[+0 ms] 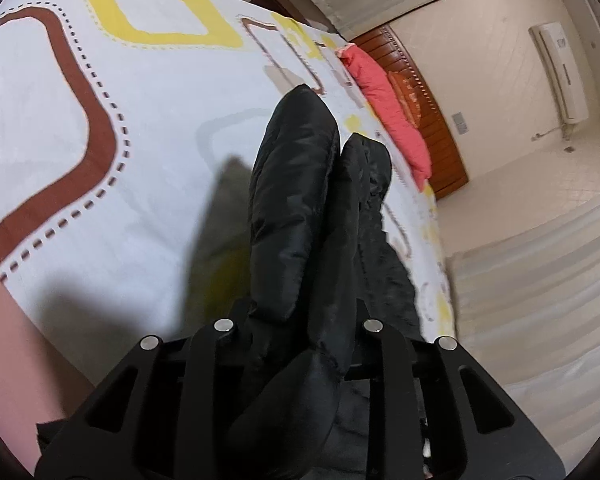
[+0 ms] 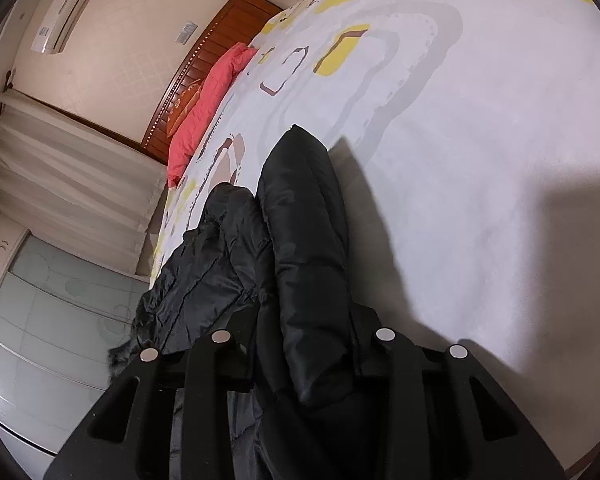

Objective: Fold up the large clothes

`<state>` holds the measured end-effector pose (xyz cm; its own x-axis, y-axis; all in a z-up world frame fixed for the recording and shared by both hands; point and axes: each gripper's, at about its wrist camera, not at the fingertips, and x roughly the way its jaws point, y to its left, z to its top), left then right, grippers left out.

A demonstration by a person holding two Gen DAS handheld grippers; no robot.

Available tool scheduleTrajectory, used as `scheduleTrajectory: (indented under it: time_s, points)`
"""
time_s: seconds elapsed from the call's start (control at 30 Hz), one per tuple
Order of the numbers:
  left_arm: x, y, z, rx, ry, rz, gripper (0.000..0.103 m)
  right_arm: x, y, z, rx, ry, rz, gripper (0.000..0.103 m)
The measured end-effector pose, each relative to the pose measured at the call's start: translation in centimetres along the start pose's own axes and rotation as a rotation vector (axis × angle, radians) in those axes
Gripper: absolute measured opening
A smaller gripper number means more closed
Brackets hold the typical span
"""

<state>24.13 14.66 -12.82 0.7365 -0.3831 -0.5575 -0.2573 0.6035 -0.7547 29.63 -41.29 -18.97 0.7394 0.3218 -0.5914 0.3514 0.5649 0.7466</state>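
Note:
A black puffy jacket (image 1: 296,200) hangs from my left gripper (image 1: 300,332), which is shut on a fold of it and holds it above the bed. The fabric hides the fingertips. The same black jacket (image 2: 304,232) fills the middle of the right wrist view, where my right gripper (image 2: 304,340) is shut on another fold of it. Both grippers hold the jacket lifted, and it casts a shadow on the white bedspread (image 1: 140,140) below. A looser part of the jacket (image 2: 204,256) droops to the left in the right wrist view.
The bedspread (image 2: 480,160) has yellow, brown and grey shapes. A red quilt (image 1: 388,100) lies by the wooden headboard (image 1: 428,112). An air conditioner (image 1: 560,72) hangs on the wall. Curtains (image 2: 68,176) and a glass-fronted wardrobe (image 2: 52,312) stand beside the bed.

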Motion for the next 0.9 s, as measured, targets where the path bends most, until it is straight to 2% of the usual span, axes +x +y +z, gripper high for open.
scheduleTrajectory:
  time_s: [0.23,0.4,0.53,0.63,0.9]
  points:
    - [-1.0,-5.9,-2.4,0.075,0.030,-0.086,0.024,1.2,0.6,0.8,0.001,-0.002,0.015,0.032]
    - [0.3,-9.6,-5.2,0.133,0.072,-0.112,0.024,-1.0,-1.3,0.3,-0.001,-0.006,0.024,0.032]
    - [1.8,-12.5,-7.7,0.197,0.108,-0.109,0.024,-1.2,-2.0,0.3,-0.002,-0.010,0.031,0.032]
    - [3.1,-14.1,-9.7,0.246,0.131,-0.098,0.024,-2.7,-3.4,-0.9,0.005,-0.012,0.044,0.032]
    - [7.5,-16.8,-13.5,0.341,0.158,-0.042,0.024,-3.1,-4.5,-1.0,0.007,-0.007,0.068,0.032]
